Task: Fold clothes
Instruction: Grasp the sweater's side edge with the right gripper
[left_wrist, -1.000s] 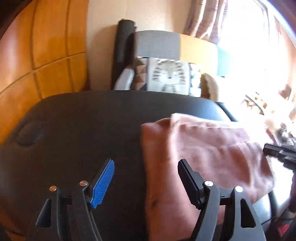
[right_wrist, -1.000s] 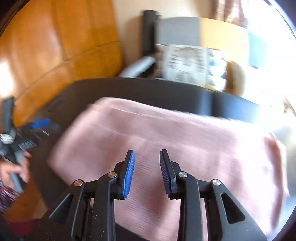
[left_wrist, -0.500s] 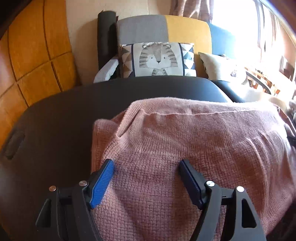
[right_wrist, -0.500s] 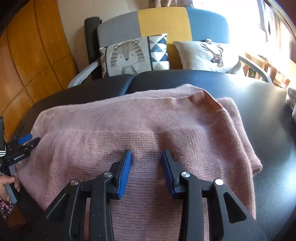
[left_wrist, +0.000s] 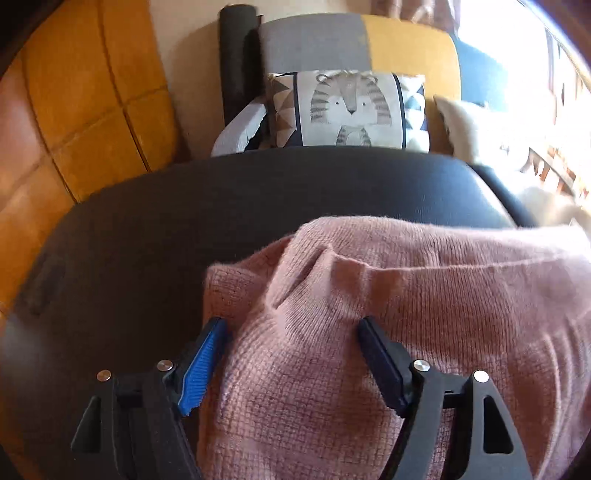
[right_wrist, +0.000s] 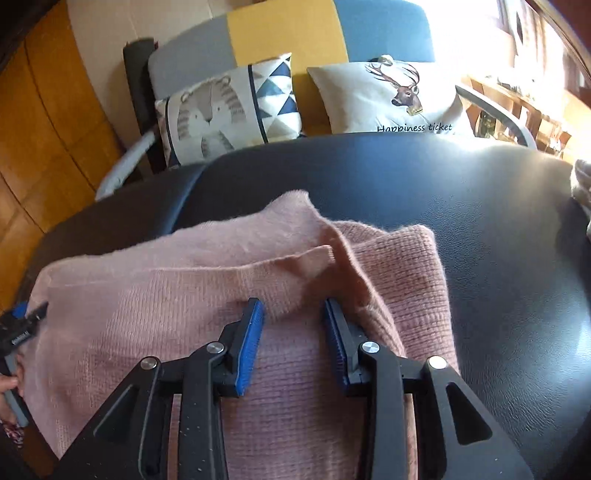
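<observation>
Pink sweater (left_wrist: 388, 314) lies folded on black table (left_wrist: 184, 221). Left gripper (left_wrist: 291, 326) opening wide, pads astride a sweater hump, not pinching. Right gripper (right_wrist: 294, 310) part open over the sweater, gripping nothing. Only right view shows deer cushion (right_wrist: 391, 96) and the hand (right_wrist: 7, 380) at left.

Two downward wrist views, shared sweater (left_wrist: 369, 332)
</observation>
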